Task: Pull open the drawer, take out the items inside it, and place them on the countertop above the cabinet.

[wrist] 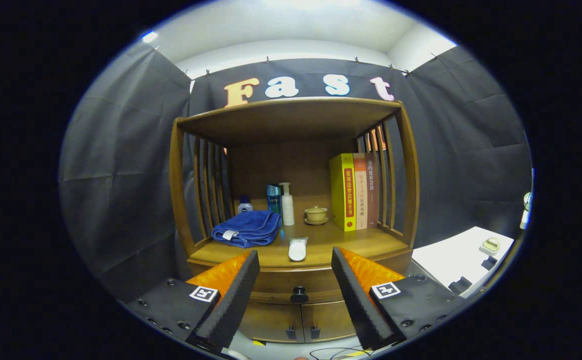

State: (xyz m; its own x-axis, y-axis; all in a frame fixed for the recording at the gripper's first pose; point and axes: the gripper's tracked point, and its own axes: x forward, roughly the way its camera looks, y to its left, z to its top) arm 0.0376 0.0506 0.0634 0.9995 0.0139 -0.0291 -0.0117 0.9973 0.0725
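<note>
A wooden cabinet stands ahead, with its countertop [351,245] under an open shelf frame. Below the countertop the drawer [281,287] is closed, and its dark round knob [299,294] sits between my fingers, a little beyond them. My gripper [295,262] is open, with nothing between its fingers. A white tube [297,248] lies at the front of the countertop. A folded blue towel [247,228] rests on the left side. The drawer's inside is hidden.
At the back of the countertop stand a small bottle [244,204], a teal container [273,198], a white pump bottle [287,204], a lidded cup on a saucer [316,215] and books [353,191]. Two lower cabinet doors [301,320] sit under the drawer. A white table [458,257] stands right.
</note>
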